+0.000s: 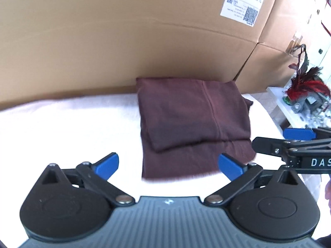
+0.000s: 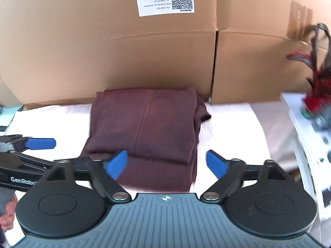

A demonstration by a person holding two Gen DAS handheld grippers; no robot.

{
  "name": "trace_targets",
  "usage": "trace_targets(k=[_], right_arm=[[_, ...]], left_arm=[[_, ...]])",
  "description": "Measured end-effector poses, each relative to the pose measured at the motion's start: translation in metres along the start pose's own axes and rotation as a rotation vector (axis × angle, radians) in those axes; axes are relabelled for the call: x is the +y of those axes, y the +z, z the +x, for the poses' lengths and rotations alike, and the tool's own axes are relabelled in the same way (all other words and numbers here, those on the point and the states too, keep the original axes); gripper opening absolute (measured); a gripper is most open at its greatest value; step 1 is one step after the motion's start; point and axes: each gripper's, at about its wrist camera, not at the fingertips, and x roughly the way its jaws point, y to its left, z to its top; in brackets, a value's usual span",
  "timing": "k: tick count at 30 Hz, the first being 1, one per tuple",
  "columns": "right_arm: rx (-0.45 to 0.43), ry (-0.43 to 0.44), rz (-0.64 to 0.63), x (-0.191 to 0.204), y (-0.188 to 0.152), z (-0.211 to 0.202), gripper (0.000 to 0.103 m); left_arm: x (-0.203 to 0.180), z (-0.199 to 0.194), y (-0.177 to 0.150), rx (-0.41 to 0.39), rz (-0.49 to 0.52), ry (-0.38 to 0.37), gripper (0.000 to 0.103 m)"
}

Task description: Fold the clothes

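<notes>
Lying folded on a white cloth (image 2: 227,128), maroon garment (image 2: 144,128); cardboard boxes (image 2: 103,51) behind, label (image 2: 165,2) reads "Sigmatic"; left gripper (image 1: 167,165) and right gripper (image 2: 166,163) both spread wide, empty.

Black tool (image 1: 168,165), blue pads (image 1: 107,166)

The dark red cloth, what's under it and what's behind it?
The cloth lies folded on a white cover. Behind it stands a cardboard box. Its top layer covers part of the lower one, and what lies under the white cover is hidden.
</notes>
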Motion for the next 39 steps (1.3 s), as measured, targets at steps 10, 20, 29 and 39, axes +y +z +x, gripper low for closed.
trace_targets(k=[10, 20, 29, 39], right_arm=[[-0.015, -0.184, -0.085, 0.054, -0.035, -0.046, 0.097], [-0.092, -0.097, -0.109, 0.044, -0.032, -0.093, 0.097], [-0.134, -0.010, -0.111, 0.021, -0.019, -0.109, 0.097], [-0.128, -0.003, -0.107, 0.030, -0.019, -0.100, 0.097]], left_arm=[[0.002, -0.042, -0.029, 0.065, -0.060, -0.014, 0.102], [-0.036, -0.077, -0.023, -0.016, -0.018, 0.038, 0.102], [-0.059, -0.084, -0.016, -0.034, 0.006, 0.074, 0.102], [-0.060, -0.080, -0.015, -0.020, -0.014, 0.092, 0.102]])
